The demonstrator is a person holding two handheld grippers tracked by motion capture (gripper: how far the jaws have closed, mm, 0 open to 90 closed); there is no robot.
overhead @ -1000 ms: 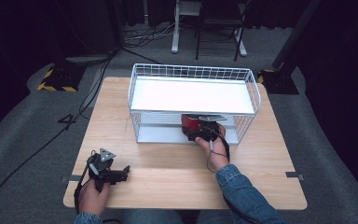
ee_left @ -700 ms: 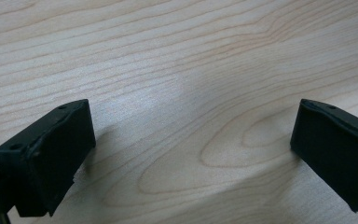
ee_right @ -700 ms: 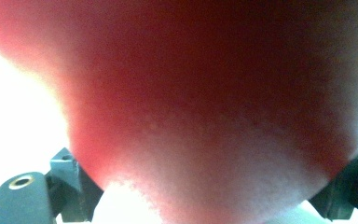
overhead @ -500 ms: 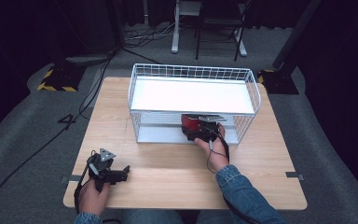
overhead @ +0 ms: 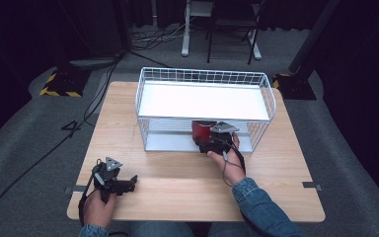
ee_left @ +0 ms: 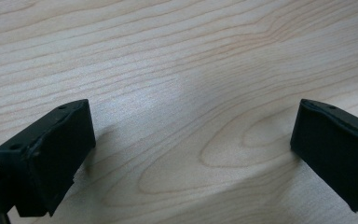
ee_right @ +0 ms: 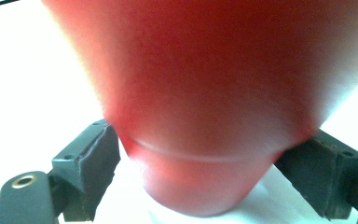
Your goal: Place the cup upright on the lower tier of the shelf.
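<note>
Red cup [ee_right: 205, 107] sits clamped by right gripper [overhead: 211, 142] inside wire rack's [overhead: 205, 79] lower shelf.

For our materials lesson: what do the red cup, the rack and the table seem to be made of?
Red cup: probably plastic, smooth with a soft sheen. Rack: white wire, likely coated metal, thin grid. Table: pale wood or wood-look laminate, visible grain.
</note>
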